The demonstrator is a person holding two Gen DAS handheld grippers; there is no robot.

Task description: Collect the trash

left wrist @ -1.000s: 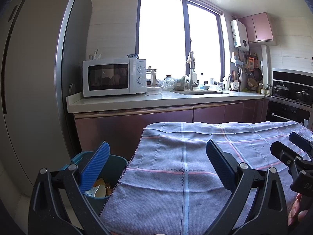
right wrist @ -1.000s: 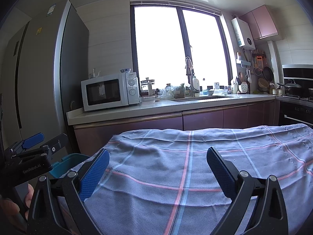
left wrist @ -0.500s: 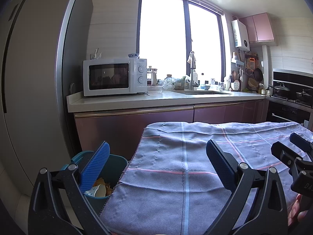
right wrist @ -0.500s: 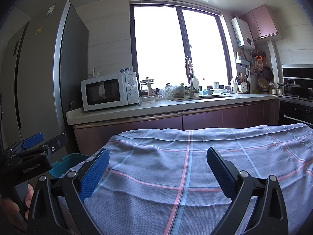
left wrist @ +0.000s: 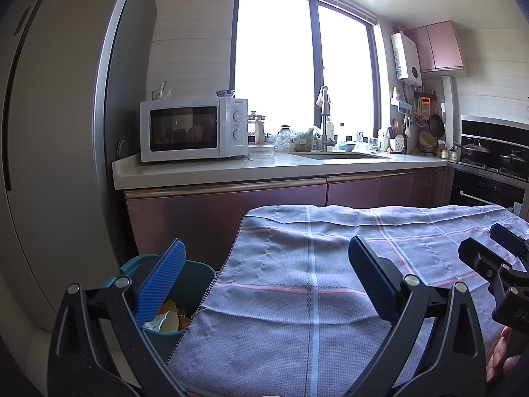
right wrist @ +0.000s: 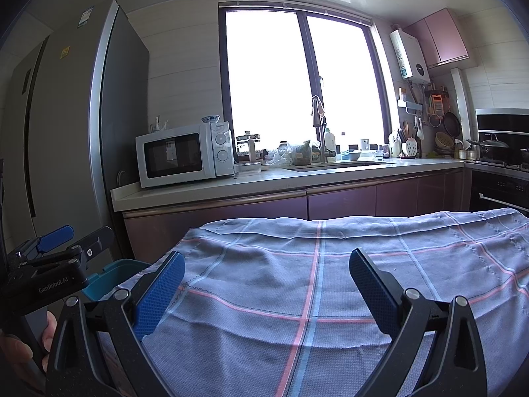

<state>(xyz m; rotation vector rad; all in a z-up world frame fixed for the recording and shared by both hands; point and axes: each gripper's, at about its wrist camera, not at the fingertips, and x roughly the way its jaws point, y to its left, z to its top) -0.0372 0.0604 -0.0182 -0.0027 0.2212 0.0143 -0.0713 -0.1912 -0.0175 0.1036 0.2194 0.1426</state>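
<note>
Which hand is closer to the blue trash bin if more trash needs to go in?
Left. The left gripper hovers open right by the teal bin, with trash visible inside. The right gripper, also open and empty, sits over the checked cloth, farther from the bin, so reaching it would probably be harder.

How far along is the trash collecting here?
It looks finished or nearly so. The teal bin beside the table already holds scraps. The left gripper and right gripper are both open and hold nothing. No trash shows on the checked cloth in either view.
</note>
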